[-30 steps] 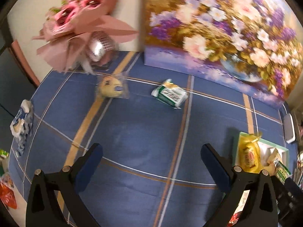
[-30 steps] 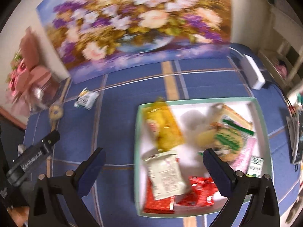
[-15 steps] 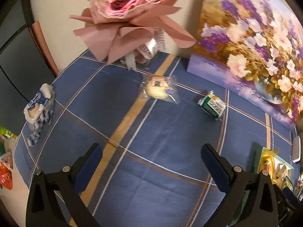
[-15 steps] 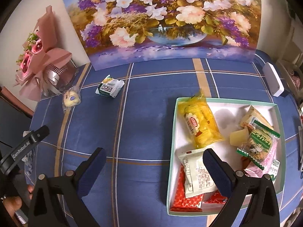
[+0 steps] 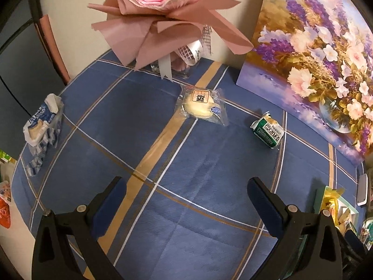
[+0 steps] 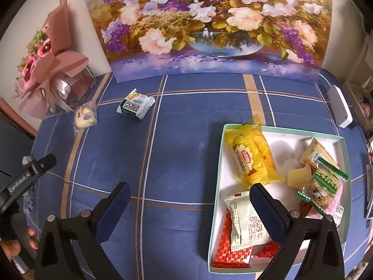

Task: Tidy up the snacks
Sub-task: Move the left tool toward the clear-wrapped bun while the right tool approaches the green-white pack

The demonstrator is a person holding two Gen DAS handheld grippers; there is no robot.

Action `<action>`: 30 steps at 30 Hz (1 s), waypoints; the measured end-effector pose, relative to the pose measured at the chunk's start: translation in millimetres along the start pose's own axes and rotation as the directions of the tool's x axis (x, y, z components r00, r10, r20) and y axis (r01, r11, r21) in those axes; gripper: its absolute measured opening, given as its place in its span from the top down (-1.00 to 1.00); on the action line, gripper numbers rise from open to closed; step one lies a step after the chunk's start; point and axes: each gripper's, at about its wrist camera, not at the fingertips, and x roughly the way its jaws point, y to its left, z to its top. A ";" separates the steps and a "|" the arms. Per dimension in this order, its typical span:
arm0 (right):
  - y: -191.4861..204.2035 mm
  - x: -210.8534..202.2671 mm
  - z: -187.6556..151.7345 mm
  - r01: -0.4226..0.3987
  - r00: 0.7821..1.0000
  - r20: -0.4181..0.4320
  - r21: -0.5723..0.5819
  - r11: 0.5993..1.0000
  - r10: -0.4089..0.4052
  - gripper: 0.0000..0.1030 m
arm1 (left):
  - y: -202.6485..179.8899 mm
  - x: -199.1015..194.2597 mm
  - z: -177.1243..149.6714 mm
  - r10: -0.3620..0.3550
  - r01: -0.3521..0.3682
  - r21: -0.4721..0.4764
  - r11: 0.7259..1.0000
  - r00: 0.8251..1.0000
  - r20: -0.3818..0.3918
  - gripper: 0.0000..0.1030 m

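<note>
Fingers (image 5: 263, 201) spread wide, hovering over tablecloth (image 5: 186, 163)

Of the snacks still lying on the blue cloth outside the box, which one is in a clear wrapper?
The round pale-yellow cake, near the pink bouquet. You see it through its wrapper; the green-and-white packet and blue-and-white packet are opaque.

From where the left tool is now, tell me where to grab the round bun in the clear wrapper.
Come down from above with the open left tool and pinch the bun across its domed middle. It lies flat on the tablecloth, so its thin wrapper edges probably offer little to grip.
</note>
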 end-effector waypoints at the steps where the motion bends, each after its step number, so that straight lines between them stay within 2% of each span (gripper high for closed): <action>1: 2.6 2.6 0.9 -0.001 1.000 -0.005 -0.008 1.000 0.001 -1.00 | -1.1 2.3 1.1 -0.003 0.003 0.004 1.000 1.000 -0.004 -1.00; 8: 19.8 18.5 6.9 0.020 1.000 -0.017 -0.065 0.998 -0.021 -1.00 | -5.7 22.7 5.2 -0.014 0.016 0.030 0.999 0.999 -0.044 -1.00; 16: 29.8 38.8 14.6 0.022 0.999 -0.029 -0.096 0.995 -0.025 -1.00 | -1.6 42.9 15.2 -0.018 0.022 0.076 0.997 0.998 -0.052 -1.00; 22: 33.7 56.8 21.1 0.015 0.999 -0.042 -0.106 0.994 -0.020 -1.00 | 0.4 62.9 23.2 -0.081 0.086 0.054 0.995 0.993 -0.080 -1.00; 30: 39.5 78.1 34.2 -0.005 0.998 -0.064 -0.115 0.993 -0.002 -1.00 | -7.6 82.8 43.3 -0.135 0.149 0.098 0.984 0.982 -0.135 -1.00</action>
